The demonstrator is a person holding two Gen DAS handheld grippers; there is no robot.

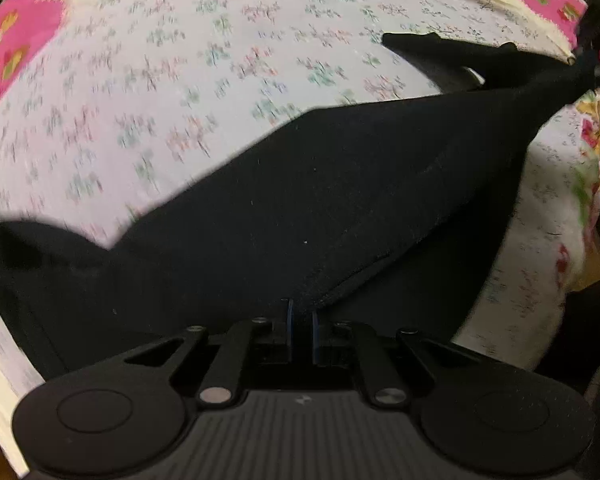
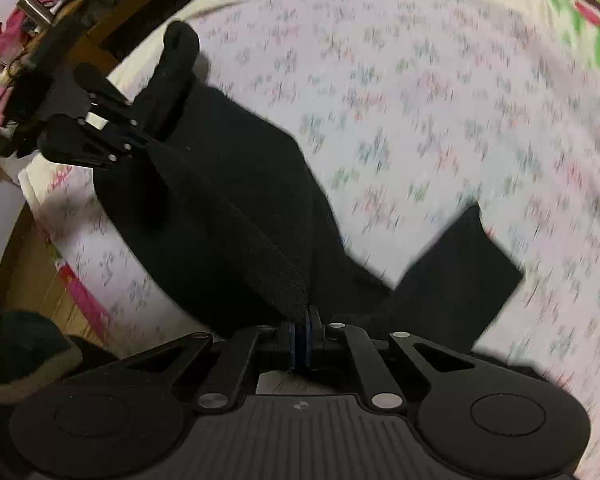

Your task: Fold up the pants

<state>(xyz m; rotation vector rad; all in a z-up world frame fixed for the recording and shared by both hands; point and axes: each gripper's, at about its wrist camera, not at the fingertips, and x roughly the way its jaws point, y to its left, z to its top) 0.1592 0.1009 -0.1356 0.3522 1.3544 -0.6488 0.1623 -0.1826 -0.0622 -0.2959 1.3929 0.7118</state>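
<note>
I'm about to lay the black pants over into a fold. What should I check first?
1. Left tongs shut on the pants: ok.
2. Right tongs shut on the pants: ok.
3. Fabric taut between both tongs: ok.
4. Flowered bedsheet clear where the pants will land: ok.
5. Hanging pant leg flat, not twisted: cannot tell.

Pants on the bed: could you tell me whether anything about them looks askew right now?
Yes. The pants hang bunched between the left gripper and right gripper, one leg end splayed sideways on the sheet, nothing lined up.
</note>
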